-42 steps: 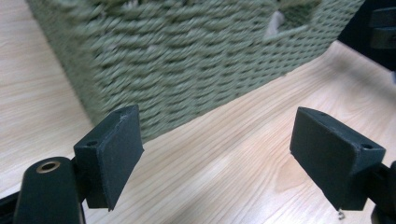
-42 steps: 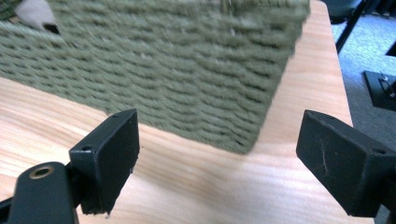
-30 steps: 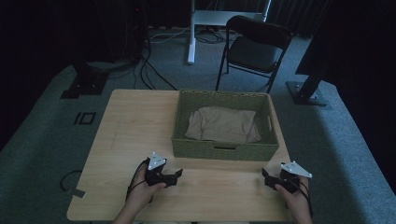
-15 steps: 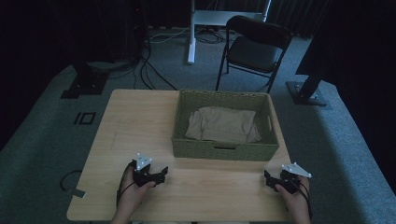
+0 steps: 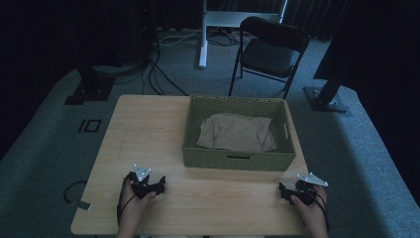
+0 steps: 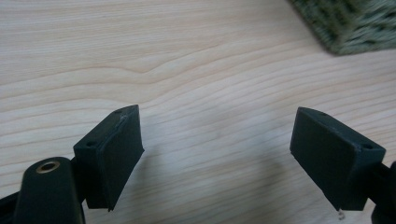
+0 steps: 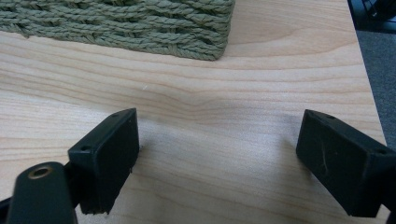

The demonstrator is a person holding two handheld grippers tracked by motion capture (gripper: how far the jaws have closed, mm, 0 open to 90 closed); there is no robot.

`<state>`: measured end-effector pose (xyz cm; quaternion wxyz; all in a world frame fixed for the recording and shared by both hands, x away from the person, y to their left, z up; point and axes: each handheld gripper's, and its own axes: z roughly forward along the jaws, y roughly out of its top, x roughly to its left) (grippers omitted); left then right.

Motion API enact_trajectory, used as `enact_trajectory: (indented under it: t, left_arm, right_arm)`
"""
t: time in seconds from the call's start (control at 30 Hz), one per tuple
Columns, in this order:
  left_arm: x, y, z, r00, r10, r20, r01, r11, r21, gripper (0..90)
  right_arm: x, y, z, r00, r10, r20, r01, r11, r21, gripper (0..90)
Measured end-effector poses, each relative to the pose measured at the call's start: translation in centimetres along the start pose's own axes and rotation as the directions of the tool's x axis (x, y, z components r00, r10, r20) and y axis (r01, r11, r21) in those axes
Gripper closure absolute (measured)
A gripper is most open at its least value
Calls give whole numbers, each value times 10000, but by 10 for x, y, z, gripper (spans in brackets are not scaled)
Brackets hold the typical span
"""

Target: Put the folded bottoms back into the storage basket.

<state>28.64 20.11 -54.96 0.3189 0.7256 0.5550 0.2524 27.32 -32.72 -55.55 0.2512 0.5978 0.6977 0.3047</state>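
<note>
**A:** What has changed nearest the table's front edge?

**B:** The left gripper (image 5: 157,187) has slid along the table (image 5: 148,129) toward the left corner since a second ago; it sat closer to the middle then. Its jaws stand wide apart with nothing between them, just bare wood beneath in the left gripper view. The right gripper (image 5: 285,192) has kept its place at the front right, jaws likewise spread and empty.

**A:** So neither claw holds anything?

**B:** Neither. Both rest low over the tabletop, well short of the work.

**A:** And farther back?

**B:** The woven basket (image 5: 237,161) stands on the far half of the table, right of centre. Its near corner shows at the top of the right gripper view (image 7: 201,42), and a corner peeks in at the top right of the left gripper view (image 6: 355,28). Inside lies the folded beige cloth (image 5: 235,133), flat on the basket's floor, untouched.

**A:** What does the sideways move mean?

**B:** I judge it a settling to a start pose, not a reach. Lifting the cloth has not begun; both hands must yet go forward and over the rim.
</note>
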Motion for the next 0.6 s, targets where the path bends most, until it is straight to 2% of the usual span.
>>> enact_trajectory:
  t: [0.03, 0.17, 0.3, 0.6]
  left_arm:
    - [1, 0, 1, 9999, -118, -41, 120, 9992, 378, 178]
    - [3, 1, 3, 9977, -475, -490, 497, 9978, 447, 145]
    - [4, 3, 6, 9907, -929, -989, 986, 9936, 543, 89]
    - [4, 4, 8, 9836, -1210, -1340, 1302, 9895, 622, 49]
  right_arm:
    - [0, 0, 0, 10000, 5, 11, -5, 10000, 1, 125]
    - [0, 0, 0, 10000, -7, -1, 7, 10000, 7, 123]
    - [1, 1, 1, 10000, -27, -17, 27, 10000, -2, 123]
    - [1, 0, 1, 10000, -27, -18, 27, 10000, -3, 123]
